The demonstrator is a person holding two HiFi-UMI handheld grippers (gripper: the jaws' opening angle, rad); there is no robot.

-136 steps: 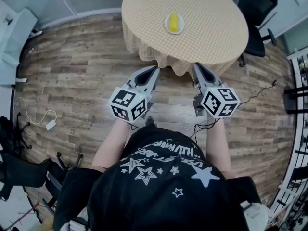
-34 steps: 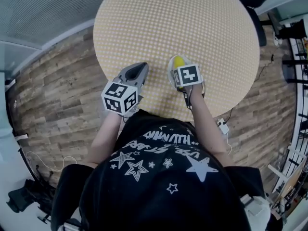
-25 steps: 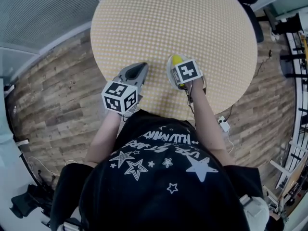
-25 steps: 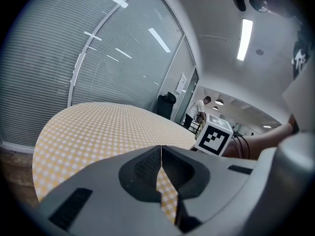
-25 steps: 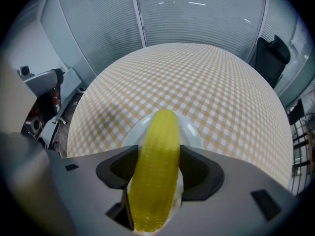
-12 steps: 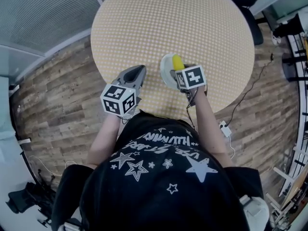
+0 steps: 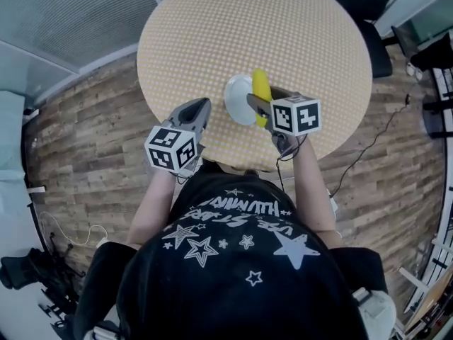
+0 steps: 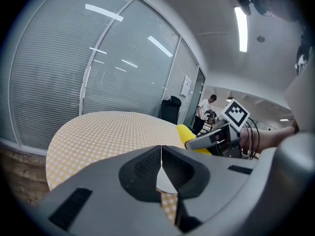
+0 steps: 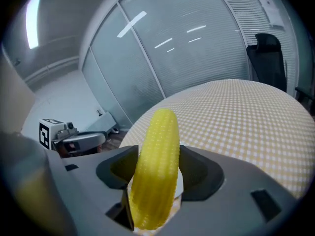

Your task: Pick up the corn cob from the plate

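I had the right gripper [image 7: 265, 99] clamped on the corn cob [image 9: 155, 166], its jaws pressed against both sides of the cob, which pointed out past the jaw tips. From the head view the cob sat at the right edge of the white plate [image 7: 236, 99] on the checked round table [image 7: 283, 27]. My left gripper [image 8: 161, 161] hung near the table's edge, jaws together on nothing.

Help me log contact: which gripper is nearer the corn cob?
Right. The right gripper is shut on the corn cob; the left gripper, shut and empty, sits apart from it, left of the plate.
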